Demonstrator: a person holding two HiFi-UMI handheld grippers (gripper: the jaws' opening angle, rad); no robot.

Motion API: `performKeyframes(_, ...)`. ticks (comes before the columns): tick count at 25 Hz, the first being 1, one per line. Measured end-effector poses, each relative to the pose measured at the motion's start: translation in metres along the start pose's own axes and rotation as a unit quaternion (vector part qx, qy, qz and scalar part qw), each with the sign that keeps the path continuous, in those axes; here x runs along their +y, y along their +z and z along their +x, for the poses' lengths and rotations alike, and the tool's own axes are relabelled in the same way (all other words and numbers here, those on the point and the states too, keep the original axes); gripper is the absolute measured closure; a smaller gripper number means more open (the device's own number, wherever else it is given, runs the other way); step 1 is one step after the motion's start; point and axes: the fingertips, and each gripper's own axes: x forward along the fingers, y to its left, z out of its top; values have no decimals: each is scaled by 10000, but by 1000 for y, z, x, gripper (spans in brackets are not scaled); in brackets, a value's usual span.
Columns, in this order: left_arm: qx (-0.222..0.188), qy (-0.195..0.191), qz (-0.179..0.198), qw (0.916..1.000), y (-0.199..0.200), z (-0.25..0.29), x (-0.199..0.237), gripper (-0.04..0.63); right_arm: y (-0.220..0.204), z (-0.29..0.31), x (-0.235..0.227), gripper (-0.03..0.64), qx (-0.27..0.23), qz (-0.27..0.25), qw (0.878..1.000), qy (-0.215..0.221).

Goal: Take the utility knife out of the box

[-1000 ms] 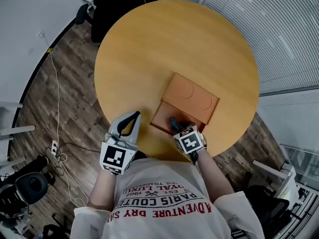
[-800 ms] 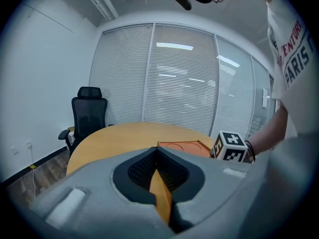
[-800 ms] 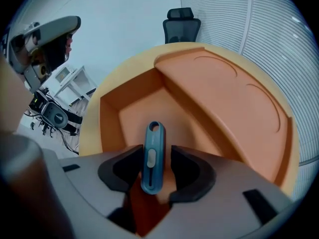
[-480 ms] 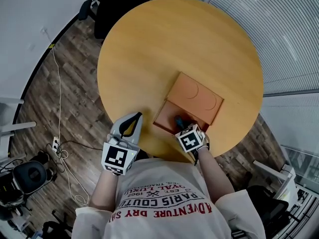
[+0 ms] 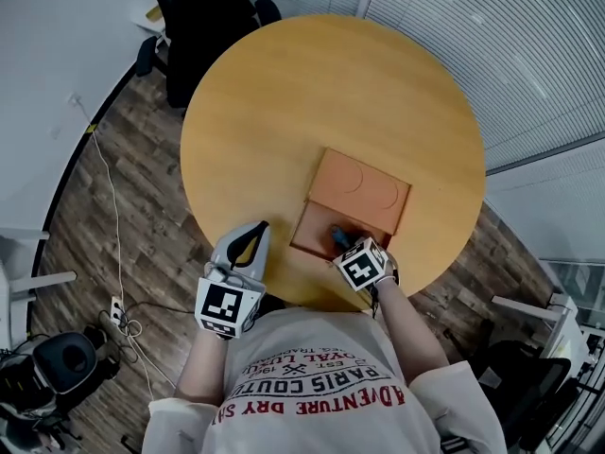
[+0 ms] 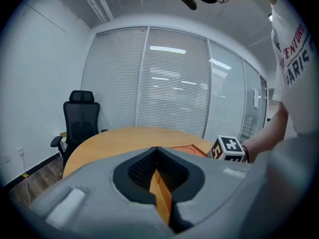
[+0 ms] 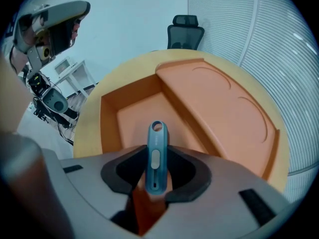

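An orange box lies on the round wooden table [image 5: 284, 112], its tray [image 5: 312, 227] open toward me and its lid [image 5: 364, 185] lying flat behind. My right gripper [image 5: 342, 244] points steeply down into the tray. In the right gripper view its jaws are closing on the blue utility knife [image 7: 156, 153], and the pads press on both its sides above the tray's floor [image 7: 129, 116]. My left gripper [image 5: 257, 227] hovers at the table's near edge, left of the box. Its fingertips meet with nothing between them [image 6: 156, 149].
A black office chair [image 5: 203, 17] stands beyond the table's far left side. Cables and other gear lie on the wood floor at the left [image 5: 113, 301]. Window blinds run along the right side of the room [image 5: 492, 55].
The head view has shifted a little. Both grippers have kept their places, the right one down in the tray at the knife.
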Motion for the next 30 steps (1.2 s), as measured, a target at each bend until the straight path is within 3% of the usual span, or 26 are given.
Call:
performKeyframes(8, -151, -200, 26, 9997, 12, -9, 4, 600, 38, -68, -7, 485, -1214, 567, 9899, -472)
performKeyframes(14, -335, -567, 308, 9974, 34, -4, -3, 600, 65, -135, -11, 485, -2311, 828, 9653, -886)
performKeyframes(17, -505, -803, 468, 9944, 51, 0, -11, 600, 72, -175, -17, 485, -2831, 956, 9463, -1235)
performKeyframes(23, -846, -1244, 834, 9851, 84, 4, -31, 600, 72, -254, -26, 485, -3830, 1296, 8928, -1985)
performKeyframes(27, -920, -1424, 1074, 9797, 99, 0, -48, 600, 60, -291, -22, 485, -4381, 1497, 8544, -2360)
performKeyframes(30, -890, -1447, 1167, 9785, 103, 2, -53, 600, 54, -308, -21, 485, -4612, 1558, 8347, -2574)
